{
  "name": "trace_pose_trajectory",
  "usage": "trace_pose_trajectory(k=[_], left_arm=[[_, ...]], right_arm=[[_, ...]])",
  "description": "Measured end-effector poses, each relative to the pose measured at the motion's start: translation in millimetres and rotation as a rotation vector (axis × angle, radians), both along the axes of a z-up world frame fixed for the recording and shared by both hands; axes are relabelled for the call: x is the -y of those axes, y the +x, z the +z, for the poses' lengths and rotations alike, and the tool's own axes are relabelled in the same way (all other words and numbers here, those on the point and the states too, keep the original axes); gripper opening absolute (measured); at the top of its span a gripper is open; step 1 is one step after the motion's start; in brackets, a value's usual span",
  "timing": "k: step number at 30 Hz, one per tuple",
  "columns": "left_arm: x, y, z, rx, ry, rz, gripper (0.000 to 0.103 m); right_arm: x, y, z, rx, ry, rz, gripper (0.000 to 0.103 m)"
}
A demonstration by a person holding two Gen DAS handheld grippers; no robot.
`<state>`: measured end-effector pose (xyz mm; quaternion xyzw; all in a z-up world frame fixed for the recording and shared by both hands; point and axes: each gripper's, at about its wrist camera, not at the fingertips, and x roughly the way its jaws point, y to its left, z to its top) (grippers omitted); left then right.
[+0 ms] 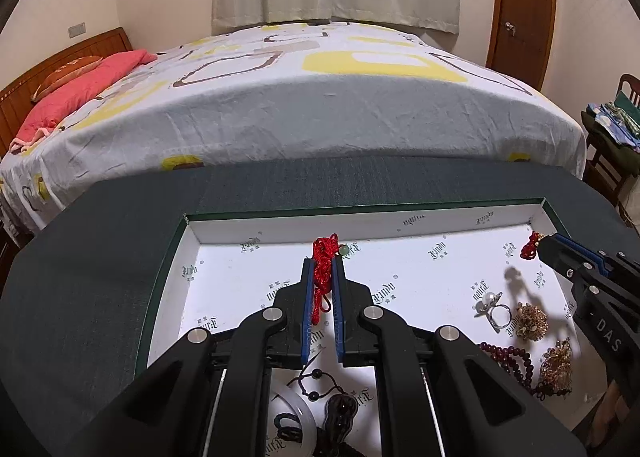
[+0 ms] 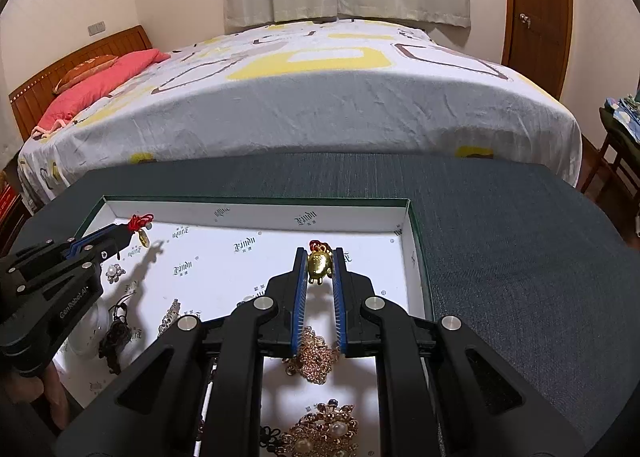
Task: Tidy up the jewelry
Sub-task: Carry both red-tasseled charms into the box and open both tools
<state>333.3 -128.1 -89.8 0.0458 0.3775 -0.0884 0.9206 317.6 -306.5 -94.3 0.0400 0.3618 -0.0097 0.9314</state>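
Left gripper, mid-frame, pinches a limp red cord while my right gripper clamps a hard, slick-looking gold charm, so I'd judge the cord the safer hold.

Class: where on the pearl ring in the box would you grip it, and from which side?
Grip the ring by its round band, coming straight down from above. It lies on the box floor with the band's open hoop showing, so one of the fingers can go inside it and one outside. The pearl top is lumpy and likely to slip.
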Motion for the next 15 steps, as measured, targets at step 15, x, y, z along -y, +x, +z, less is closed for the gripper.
trace_pose_trajectory(k=[15], left_arm=[[-0.1, 21.3, -10.7, -0.11, 0.018, -0.01, 0.009]], right_arm=[[-4.5, 17.4, 0.3, -0.056, -0.009, 0.031, 0.013]])
